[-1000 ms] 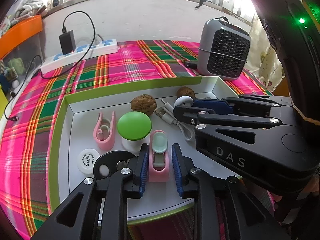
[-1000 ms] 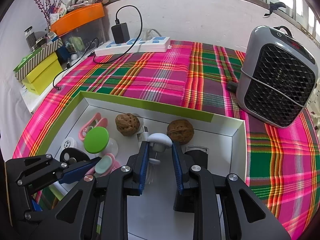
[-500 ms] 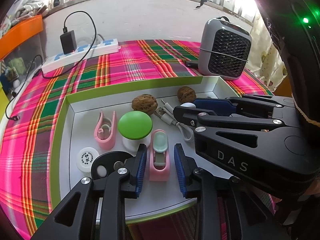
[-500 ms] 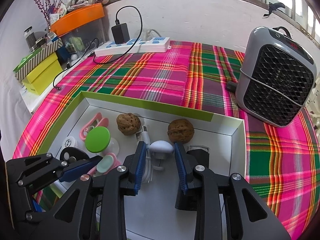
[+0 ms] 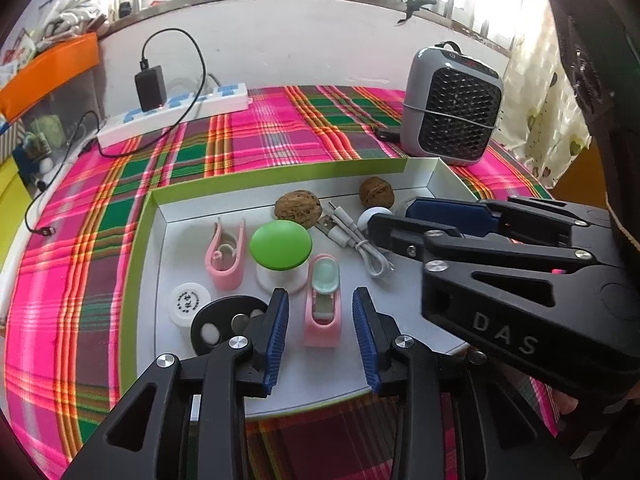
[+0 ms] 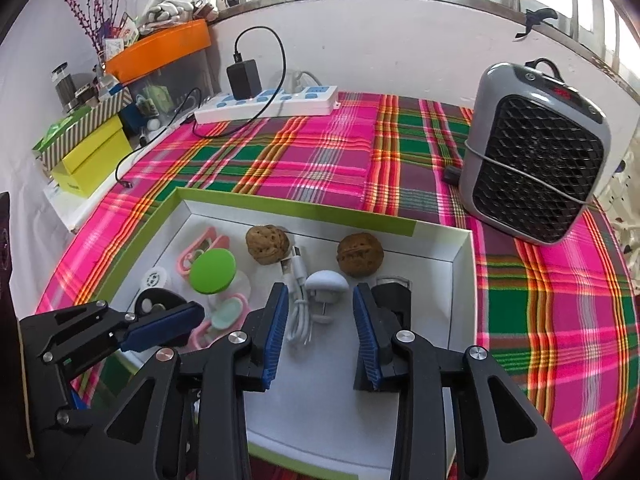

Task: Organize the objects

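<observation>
A white tray with a green rim (image 5: 158, 216) (image 6: 460, 256) lies on the plaid cloth. It holds two walnuts (image 5: 298, 208) (image 5: 376, 193), a green-capped white jar (image 5: 281, 246), two pink clips (image 5: 322, 312) (image 5: 225, 256), a white cable (image 5: 360, 244), a white round-headed plug (image 6: 327, 285), a white disc (image 5: 189, 303) and a black dish (image 5: 216, 322). My left gripper (image 5: 322, 336) is open, its fingers on either side of the near pink clip. My right gripper (image 6: 320, 330) is open just short of the white plug; it holds nothing.
A grey fan heater (image 5: 452, 120) (image 6: 536, 152) stands behind the tray at the right. A white power strip with a black charger (image 5: 172, 116) (image 6: 264, 100) lies at the back. Boxes and an orange bin (image 6: 160, 48) crowd the far left.
Both grippers have opened wider and drawn back a little. The right one has let go of the white plug, which now rests in the tray.
</observation>
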{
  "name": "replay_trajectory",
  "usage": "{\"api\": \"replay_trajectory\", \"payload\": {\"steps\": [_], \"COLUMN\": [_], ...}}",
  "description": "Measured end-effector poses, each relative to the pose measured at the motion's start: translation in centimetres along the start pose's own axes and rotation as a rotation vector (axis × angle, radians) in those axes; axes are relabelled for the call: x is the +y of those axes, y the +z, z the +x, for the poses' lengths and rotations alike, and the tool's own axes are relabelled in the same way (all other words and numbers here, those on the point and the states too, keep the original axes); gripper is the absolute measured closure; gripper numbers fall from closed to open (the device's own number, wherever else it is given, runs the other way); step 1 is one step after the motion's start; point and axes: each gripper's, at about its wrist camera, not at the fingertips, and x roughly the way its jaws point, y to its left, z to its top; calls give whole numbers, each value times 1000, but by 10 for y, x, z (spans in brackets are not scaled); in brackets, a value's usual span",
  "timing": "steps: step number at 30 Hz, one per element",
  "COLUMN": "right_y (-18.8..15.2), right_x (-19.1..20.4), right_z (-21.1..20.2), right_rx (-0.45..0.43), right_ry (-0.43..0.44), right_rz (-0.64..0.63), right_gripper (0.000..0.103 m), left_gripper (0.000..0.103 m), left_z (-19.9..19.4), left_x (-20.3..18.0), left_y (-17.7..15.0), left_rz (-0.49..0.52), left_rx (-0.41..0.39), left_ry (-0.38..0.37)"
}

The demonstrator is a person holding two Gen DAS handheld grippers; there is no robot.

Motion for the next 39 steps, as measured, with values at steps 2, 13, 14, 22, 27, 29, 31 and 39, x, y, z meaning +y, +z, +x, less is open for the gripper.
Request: {"api": "replay_trajectory", "payload": {"steps": [2,13,14,22,27,29,31,39], "right_y": [-2,-17,-19,-37,-49,-54,-59,-79], "right_x": [1,3,4,8,12,13,15,20], "right_z": [-5,-37,-40,-63,-70,-72,-76,-80], "right_rx": [-12,-62,-65,-88,-87,-83,-85,-57], "right_ry": [-3,-22,-23,-27,-35,-38,-45,-76], "right_rz": [4,38,42,66,70,72,70,73], "right_gripper": [68,67,66,58,58,57,57,52], "left_gripper": [72,71,71,71,71,71,71,71], "left_z": [-4,-32,-34,-55,-66,-68,-70,-77], "left_x": [-1,-6,-7,-10,-14,-15,-16,-19], "left_y": [-1,-11,-12,-26,-38,-41,-44,-62], "left_rz": [2,-9,-9,-29,-25,-23,-23,-42], "left_rx": [-3,-39,-42,-55,-65,-62,-58,-47], "left_ry": [13,34,35,87,112,118,124,127]}}
